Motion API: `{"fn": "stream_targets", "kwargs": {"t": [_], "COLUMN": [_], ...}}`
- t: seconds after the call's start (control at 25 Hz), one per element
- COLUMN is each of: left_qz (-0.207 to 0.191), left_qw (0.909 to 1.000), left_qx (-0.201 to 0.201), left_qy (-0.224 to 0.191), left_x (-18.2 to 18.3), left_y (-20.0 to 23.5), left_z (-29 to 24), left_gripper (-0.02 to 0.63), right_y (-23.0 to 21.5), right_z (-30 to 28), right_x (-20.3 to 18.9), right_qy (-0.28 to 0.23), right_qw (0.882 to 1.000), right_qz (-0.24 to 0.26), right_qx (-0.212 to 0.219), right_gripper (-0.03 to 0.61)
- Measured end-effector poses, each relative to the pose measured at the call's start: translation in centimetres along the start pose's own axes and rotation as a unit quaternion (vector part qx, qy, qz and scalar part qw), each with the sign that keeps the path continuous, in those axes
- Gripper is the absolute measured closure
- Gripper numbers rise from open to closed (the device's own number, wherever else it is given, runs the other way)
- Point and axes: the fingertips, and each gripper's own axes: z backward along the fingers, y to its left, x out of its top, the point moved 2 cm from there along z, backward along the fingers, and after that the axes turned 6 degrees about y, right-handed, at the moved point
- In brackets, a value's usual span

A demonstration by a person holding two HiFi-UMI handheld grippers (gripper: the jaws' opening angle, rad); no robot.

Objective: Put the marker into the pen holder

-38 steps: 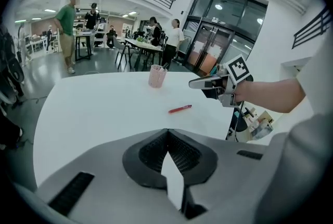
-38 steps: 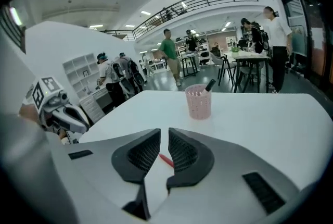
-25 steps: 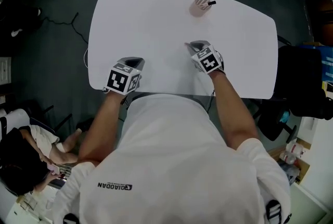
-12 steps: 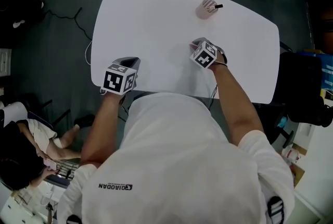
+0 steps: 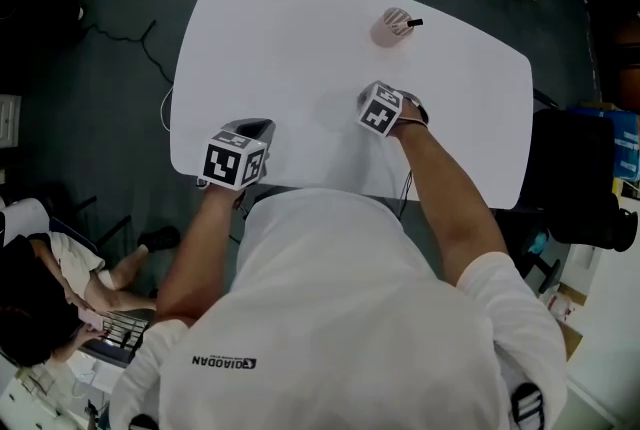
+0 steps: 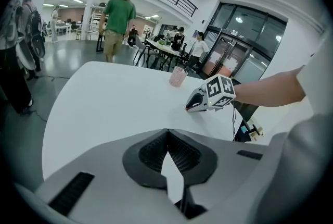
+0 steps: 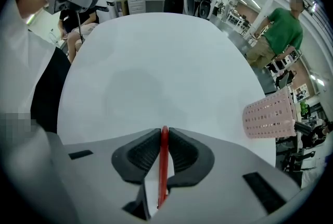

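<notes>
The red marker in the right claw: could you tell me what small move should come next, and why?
Probably raise the right claw toward the pink pen holder: its jaws have just been closing and clamp the red marker, while the holder stands apart, farther along the table.

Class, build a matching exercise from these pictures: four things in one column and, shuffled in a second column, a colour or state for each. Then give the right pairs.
Things
1. left gripper
2. red marker
3. pen holder
4. table

Colour or state
A. pink and perforated
B. white
C. jaws together, nothing between them
D. held in the jaws of the right gripper

Pairs: 1-C, 2-D, 3-A, 4-B.

Note: the right gripper's jaws have just been closing further, with the red marker between them.
</notes>
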Motion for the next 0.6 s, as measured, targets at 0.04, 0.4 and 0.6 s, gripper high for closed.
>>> {"fn": "stream_targets", "kwargs": {"t": [0.04,0.4,0.6], "left_qz": [-0.002,-0.019,-0.022], "left_qw": [1.0000,0.9998,0.9997], "left_qx": [0.000,-0.005,-0.005], "left_qy": [0.001,0.003,0.005], "left_x": [0.0,0.8,1.1], "left_y": [-0.3,-2.1,-2.6], "left_z": [-0.2,-0.8,-1.1], "left_gripper": [0.588,0.588,0.588], "right_y": [0.1,0.0,-1.9], "right_z": [0.0,1.1,5.8], "right_x": [-0.1,-0.4,-0.7], "right_qy": [0.001,-0.051,-0.156], "right_qw": [1.000,0.995,0.970], "right_qz": [-0.003,-0.088,-0.184], "right_qx": [0.000,0.002,-0.014], "right_gripper": [0.514,0.514,0.514]}}
